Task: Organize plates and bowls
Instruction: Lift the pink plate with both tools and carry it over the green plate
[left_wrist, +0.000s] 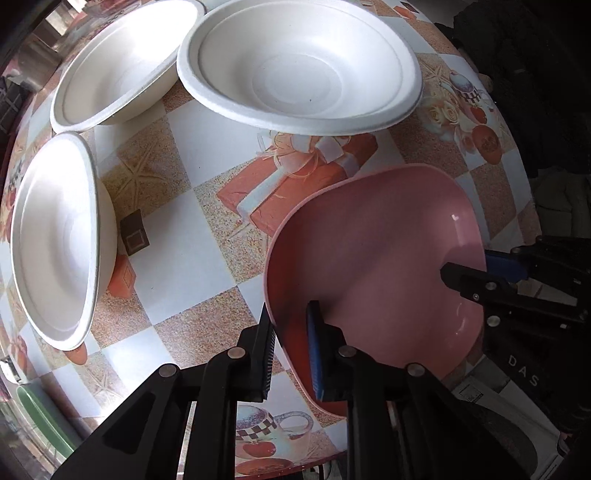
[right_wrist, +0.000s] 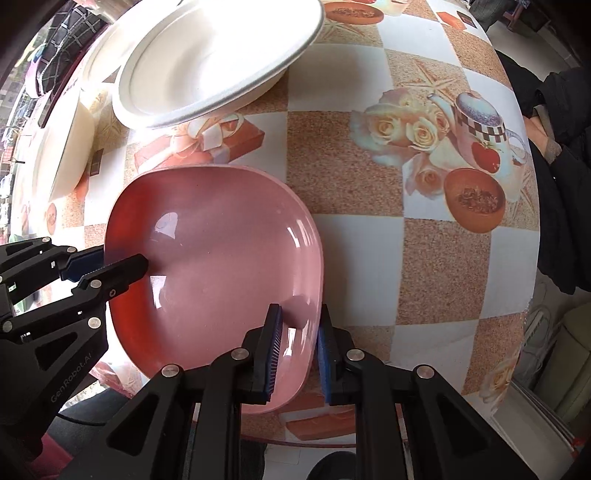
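The pink bowl (right_wrist: 221, 266), glossy, smooth and squarish with rounded corners, has its rim caught between both sets of jaws: the left gripper (left_wrist: 290, 350) pinches one side, the right gripper (right_wrist: 299, 350) the opposite side. Beyond the jaws, three matte white ridged bowls (left_wrist: 299, 70) sit on the patterned bench (right_wrist: 424, 258).

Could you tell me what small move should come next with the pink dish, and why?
Probably a short, level lift of the pink dish with both at once. The left gripper and right gripper each straddle its rim on opposite sides, jaws nearly closed, and the white bowls sit apart across the table.
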